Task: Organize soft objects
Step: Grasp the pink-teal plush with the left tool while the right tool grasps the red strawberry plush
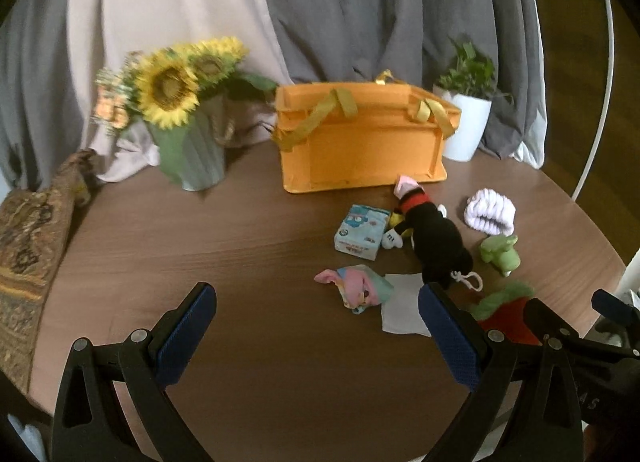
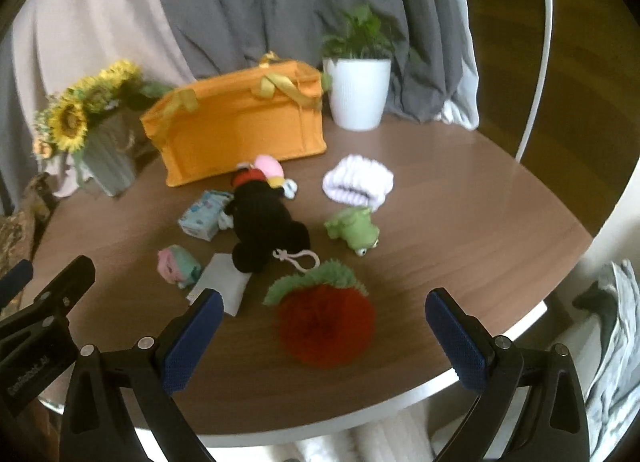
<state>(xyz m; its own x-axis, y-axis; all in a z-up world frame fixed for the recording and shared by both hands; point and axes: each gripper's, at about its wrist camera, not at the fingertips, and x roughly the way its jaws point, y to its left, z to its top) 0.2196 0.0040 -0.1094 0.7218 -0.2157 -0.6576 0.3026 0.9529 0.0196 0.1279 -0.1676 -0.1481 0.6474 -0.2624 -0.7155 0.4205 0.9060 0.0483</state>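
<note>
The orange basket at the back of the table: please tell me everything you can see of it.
The orange basket is a rectangular box that looks like stiff fabric or felt, with raised seams framing its front wall. Yellow ribbon handles hang over its rim. It stands upright on the brown table, between the sunflower vase and the white plant pot. The black plush toy lies right at its base. Its inside is hidden.

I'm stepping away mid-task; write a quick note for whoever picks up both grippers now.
Left hand-held gripper: open, empty, over bare table. Right hand-held gripper: open, empty, nearest the red plush.
All on the table in front of the orange bag: black plush, green frog, white scrunchie, pastel toy, tissue pack.
Nothing visibly stowed; everything is left.
</note>
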